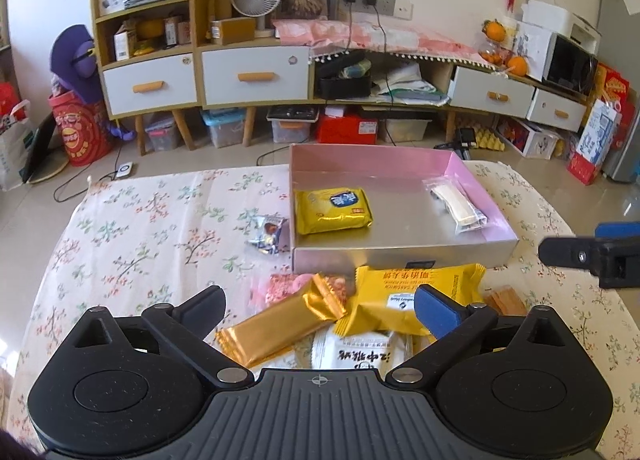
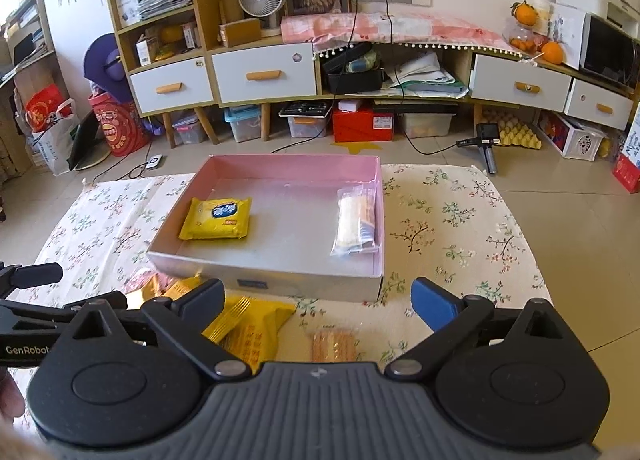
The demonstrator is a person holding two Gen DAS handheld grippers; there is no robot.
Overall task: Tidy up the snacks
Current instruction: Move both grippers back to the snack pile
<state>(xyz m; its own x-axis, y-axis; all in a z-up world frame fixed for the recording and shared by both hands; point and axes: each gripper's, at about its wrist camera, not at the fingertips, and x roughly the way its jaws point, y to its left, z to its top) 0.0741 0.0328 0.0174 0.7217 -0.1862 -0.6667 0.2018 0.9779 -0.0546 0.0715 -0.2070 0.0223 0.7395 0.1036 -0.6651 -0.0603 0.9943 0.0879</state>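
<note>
A pink box (image 1: 404,163) (image 2: 296,163) holds a yellow snack pack (image 1: 332,209) (image 2: 216,217) at its left and a clear-wrapped wafer pack (image 1: 456,205) (image 2: 356,223) at its right. My left gripper (image 1: 318,310) is open above a pile of snacks in front of the box: a gold bar (image 1: 276,326), a yellow sandwich-biscuit pack (image 1: 416,292), a white pack (image 1: 360,352) and a pink pack (image 1: 280,286). My right gripper (image 2: 316,304) is open and empty above a small orange cracker pack (image 2: 334,344) and the yellow pack (image 2: 256,328).
A silver-blue candy wrapper (image 1: 268,236) lies left of the box on the floral cloth (image 1: 140,219). The right gripper's finger (image 1: 576,256) shows at the right edge. The left gripper (image 2: 32,280) shows at the left edge. Cabinets and storage bins stand behind.
</note>
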